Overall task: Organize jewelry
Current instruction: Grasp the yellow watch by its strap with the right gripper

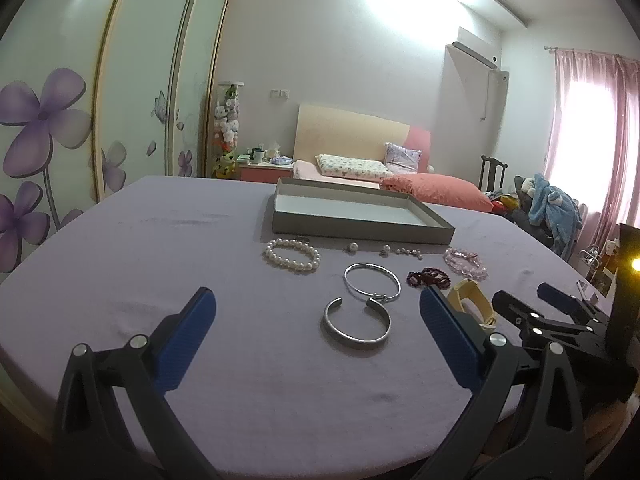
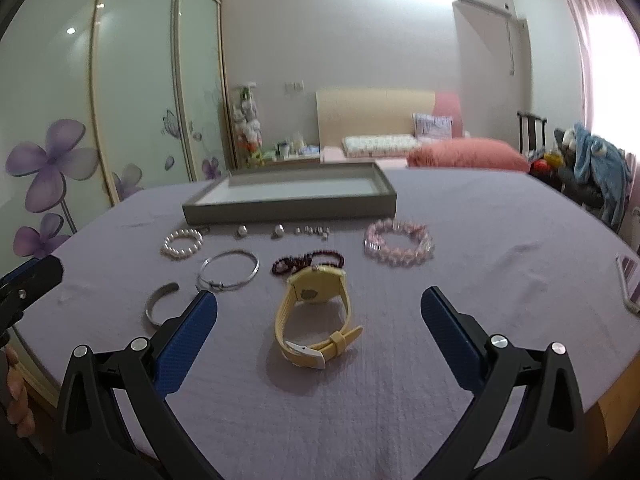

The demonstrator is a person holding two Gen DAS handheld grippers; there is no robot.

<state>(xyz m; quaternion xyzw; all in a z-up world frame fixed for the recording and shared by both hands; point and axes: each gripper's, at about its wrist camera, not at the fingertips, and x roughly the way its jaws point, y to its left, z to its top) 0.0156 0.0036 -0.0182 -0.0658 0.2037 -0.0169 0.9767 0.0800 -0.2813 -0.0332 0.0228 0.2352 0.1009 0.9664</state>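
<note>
One shallow grey tray [image 2: 288, 208], upper centre of the right wrist view.

Beaded bracelets, three: white pearl bracelet [image 2: 183, 243], dark red bead bracelet [image 2: 306, 263], pink bead bracelet [image 2: 399, 242].

Metal bangles, two: thin closed silver bangle [image 2: 229, 270], wide open silver cuff [image 2: 158, 305] at left of centre.

One yellow wristwatch [image 2: 316, 314], centre frame.

Small silver pieces in a row just below the tray: two larger ones [image 2: 241, 231] [image 2: 278, 231], then a cluster of little bits [image 2: 314, 231] too blurred to count.

Two grippers, each with two blue-padded jaws.
</note>
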